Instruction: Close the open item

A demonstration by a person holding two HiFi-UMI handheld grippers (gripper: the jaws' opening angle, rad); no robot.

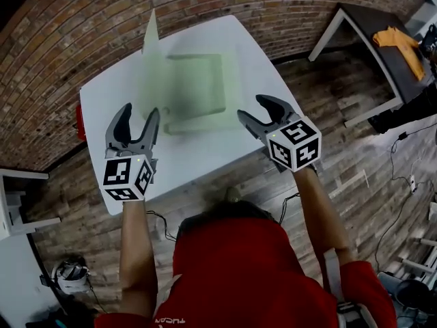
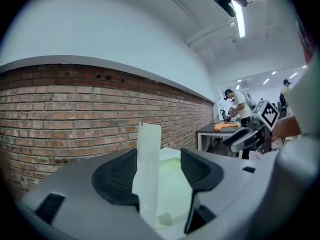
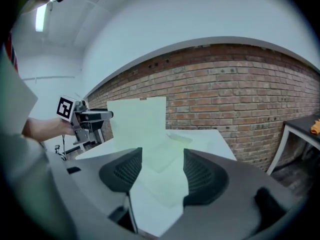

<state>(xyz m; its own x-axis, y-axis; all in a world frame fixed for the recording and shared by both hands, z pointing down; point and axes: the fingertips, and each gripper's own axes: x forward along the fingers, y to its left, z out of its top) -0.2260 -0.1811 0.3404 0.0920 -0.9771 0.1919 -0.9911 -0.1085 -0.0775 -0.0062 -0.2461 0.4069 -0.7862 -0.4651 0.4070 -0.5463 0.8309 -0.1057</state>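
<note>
Open pale green box (image 1: 194,91) at the middle of the white table (image 1: 102,115): base flat, lid panel (image 1: 151,29) standing upright at its left side, front flap (image 1: 198,123) folded out toward the near edge. Left gripper (image 1: 140,111) and right gripper (image 1: 252,108) poised over the near part of the table, short of the box, one to either side. Jaws of both spread wide, clasping nothing. Lid panel merely sighted through each gap, edge-on in the left gripper view (image 2: 149,169) and broad-face in the right gripper view (image 3: 137,121), touched by neither. Closing not yet begun. Principal hazards, as judged from this layout: (1) sliding of the whole box across the smooth top toward the brick wall (image 1: 61,26), if pushed low on the base without a brace on the far side; (2) buckling or creasing of the thin panel, if pinched hard or pressed at one corner rather than swept over along its top edge; (3) springing back upright on release, if not pressed flat onto the base; (4) trapping of the front flap outside or beneath the lid, if folded in the wrong order; (5) collision of the two grippers above the base, if brought inward together. Safest course by this reading: brace with one, fold with the other.
</note>
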